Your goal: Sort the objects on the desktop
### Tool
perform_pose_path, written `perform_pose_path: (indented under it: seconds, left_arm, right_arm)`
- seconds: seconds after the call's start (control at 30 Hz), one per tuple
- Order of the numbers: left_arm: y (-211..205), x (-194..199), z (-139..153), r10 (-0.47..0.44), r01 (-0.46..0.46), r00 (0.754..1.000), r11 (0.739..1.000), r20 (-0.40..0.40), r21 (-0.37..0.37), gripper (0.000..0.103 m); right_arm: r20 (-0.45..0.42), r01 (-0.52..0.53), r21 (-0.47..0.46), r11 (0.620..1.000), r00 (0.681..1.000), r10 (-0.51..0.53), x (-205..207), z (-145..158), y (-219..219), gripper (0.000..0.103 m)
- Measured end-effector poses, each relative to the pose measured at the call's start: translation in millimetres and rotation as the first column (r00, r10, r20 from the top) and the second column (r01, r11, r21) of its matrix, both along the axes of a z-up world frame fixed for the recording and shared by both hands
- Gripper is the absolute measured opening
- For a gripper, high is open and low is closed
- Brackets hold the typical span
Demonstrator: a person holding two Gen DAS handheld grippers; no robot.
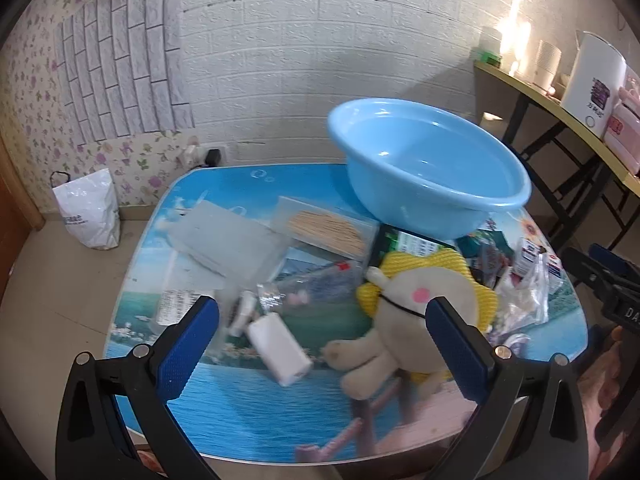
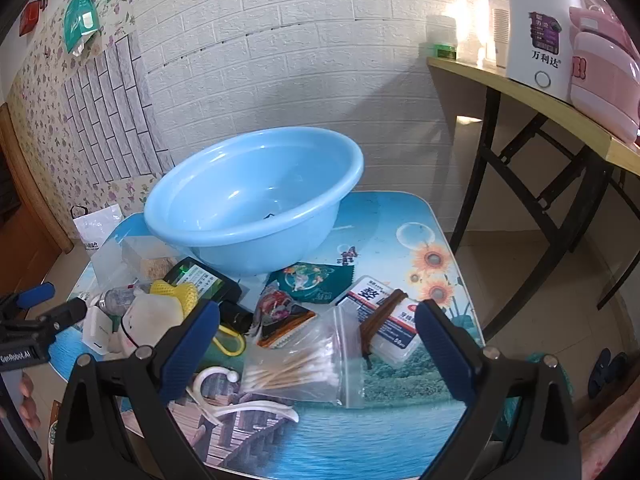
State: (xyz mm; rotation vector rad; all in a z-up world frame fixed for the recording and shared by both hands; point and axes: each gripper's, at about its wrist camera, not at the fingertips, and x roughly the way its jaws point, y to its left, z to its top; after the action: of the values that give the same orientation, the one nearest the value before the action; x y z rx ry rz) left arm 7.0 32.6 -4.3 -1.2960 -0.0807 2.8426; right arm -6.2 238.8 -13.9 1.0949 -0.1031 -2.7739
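Note:
A light blue basin point(image 1: 432, 168) stands at the back of the small printed table point(image 1: 248, 412); it also shows in the right wrist view point(image 2: 248, 204). My left gripper point(image 1: 320, 340) is open and empty above a white charger block point(image 1: 280, 356) and a beige plush toy with yellow hat point(image 1: 404, 312). My right gripper point(image 2: 316, 344) is open and empty above a clear bag of cotton swabs point(image 2: 296, 368). A white box wrapped in a brown band point(image 2: 380, 320) lies to its right, and a white plastic hook point(image 2: 224, 392) to its left.
A toothpick box point(image 1: 326, 226), a clear flat case point(image 1: 224, 236), green and red snack packets point(image 2: 308, 284) and a dark green card pack point(image 2: 200, 280) lie among the clutter. A folding table point(image 2: 532, 96) with appliances stands right. A white bag point(image 1: 90, 212) sits on the floor.

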Motion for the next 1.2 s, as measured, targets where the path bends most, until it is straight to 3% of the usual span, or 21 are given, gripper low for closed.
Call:
perform_pose_path:
  seconds: [0.33,0.5,0.93,1.07,1.2]
  left_arm:
    - [35,1,-17,-0.084,0.083,0.996,0.996,0.037,0.024,0.103]
    - [30,5,-18,-0.092,0.091,0.995,0.996,0.048,0.023,0.103]
    - [-44,24,-41,0.074,-0.076,0.992,0.997,0.099,0.016,0.103]
    - [-63,23,-47,0.132,-0.136,0.985,0.990,0.116,0.028,0.103]
    - [-61,17,-54,0.160,-0.160,0.977,0.987,0.138,-0.008,0.103]
  right_arm:
    - [0.029,-0.023,0.001,1.000,0.999,0.023,-2,-13,-10,0.100]
    - [0.033,-0.015,-0.005,1.000,0.999,0.015,0,-17,-5,0.100]
    - [0.100,0.044,0.028,0.999,0.994,-0.047,7,-47,27,0.100]
    - [0.116,0.040,0.005,0.999,0.992,-0.040,8,-48,24,0.100]
    - [0.100,0.011,-0.016,1.000,0.995,-0.009,10,-46,11,0.100]
